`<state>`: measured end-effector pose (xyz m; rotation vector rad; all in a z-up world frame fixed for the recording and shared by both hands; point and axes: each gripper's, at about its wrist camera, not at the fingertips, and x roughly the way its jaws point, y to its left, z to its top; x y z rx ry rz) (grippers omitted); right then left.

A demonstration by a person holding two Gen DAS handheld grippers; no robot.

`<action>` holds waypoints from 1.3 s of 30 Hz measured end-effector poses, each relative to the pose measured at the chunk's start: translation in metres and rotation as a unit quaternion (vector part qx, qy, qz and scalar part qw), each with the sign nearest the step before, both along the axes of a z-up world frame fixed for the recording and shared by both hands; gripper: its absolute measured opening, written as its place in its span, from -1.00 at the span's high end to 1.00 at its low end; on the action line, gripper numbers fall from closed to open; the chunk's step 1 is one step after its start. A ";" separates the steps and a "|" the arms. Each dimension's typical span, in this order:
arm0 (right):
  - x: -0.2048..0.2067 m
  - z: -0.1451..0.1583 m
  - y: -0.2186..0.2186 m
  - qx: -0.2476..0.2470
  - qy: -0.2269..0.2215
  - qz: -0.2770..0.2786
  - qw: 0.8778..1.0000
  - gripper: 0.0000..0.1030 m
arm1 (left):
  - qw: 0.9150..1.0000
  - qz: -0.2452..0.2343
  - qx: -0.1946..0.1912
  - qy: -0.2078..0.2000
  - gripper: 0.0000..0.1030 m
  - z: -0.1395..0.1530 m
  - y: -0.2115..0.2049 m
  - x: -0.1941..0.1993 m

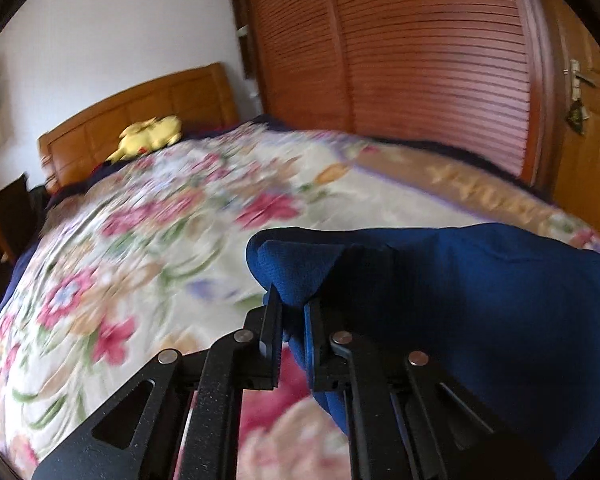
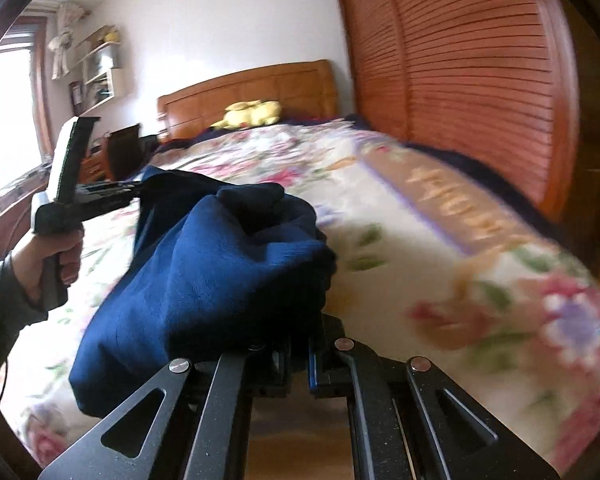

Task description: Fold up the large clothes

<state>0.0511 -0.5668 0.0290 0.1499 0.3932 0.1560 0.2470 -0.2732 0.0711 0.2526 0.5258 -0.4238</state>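
2 grippers share 1 blue garment [image 2: 204, 276], which hangs bunched above the floral bed [image 1: 148, 216], at 3 o'clock in the left wrist view and 9 o'clock in the right. The left gripper [image 1: 294, 320] has its jaws narrow and pinched on a folded edge, and the right gripper [image 2: 300, 356] is likewise clamped on cloth that heaps over its fingers. To fold well, I judge both grips should draw apart until the fabric spreads flat, then lower it evenly onto the bed.
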 end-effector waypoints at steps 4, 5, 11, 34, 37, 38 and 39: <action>-0.013 0.007 -0.064 -0.034 0.005 -0.044 0.998 0.91 | 0.999 -0.037 -0.011 -0.018 0.82 0.018 -0.080 -0.002; -0.017 0.009 -0.081 -0.043 0.005 -0.055 0.998 0.91 | 0.999 -0.046 -0.016 -0.021 0.82 0.022 -0.105 -0.002; -0.047 0.014 -0.183 -0.064 0.016 -0.129 0.989 0.91 | 0.993 -0.097 -0.057 -0.024 0.82 0.038 -0.224 -0.008; -0.161 -0.015 -0.210 -0.104 0.021 -0.319 0.942 0.04 | 0.981 -0.189 -0.048 0.002 -0.36 0.028 -0.209 -0.065; -0.165 0.002 -0.192 -0.098 0.004 -0.294 0.951 0.04 | 0.978 -0.200 -0.058 0.007 -0.62 0.035 -0.182 -0.081; -0.167 0.009 -0.186 -0.101 -0.002 -0.288 0.952 0.04 | 0.978 -0.200 -0.057 0.013 -0.62 0.037 -0.172 -0.087; -0.168 0.017 -0.176 -0.108 -0.009 -0.283 0.953 0.04 | 0.979 -0.197 -0.056 0.017 -0.62 0.037 -0.166 -0.090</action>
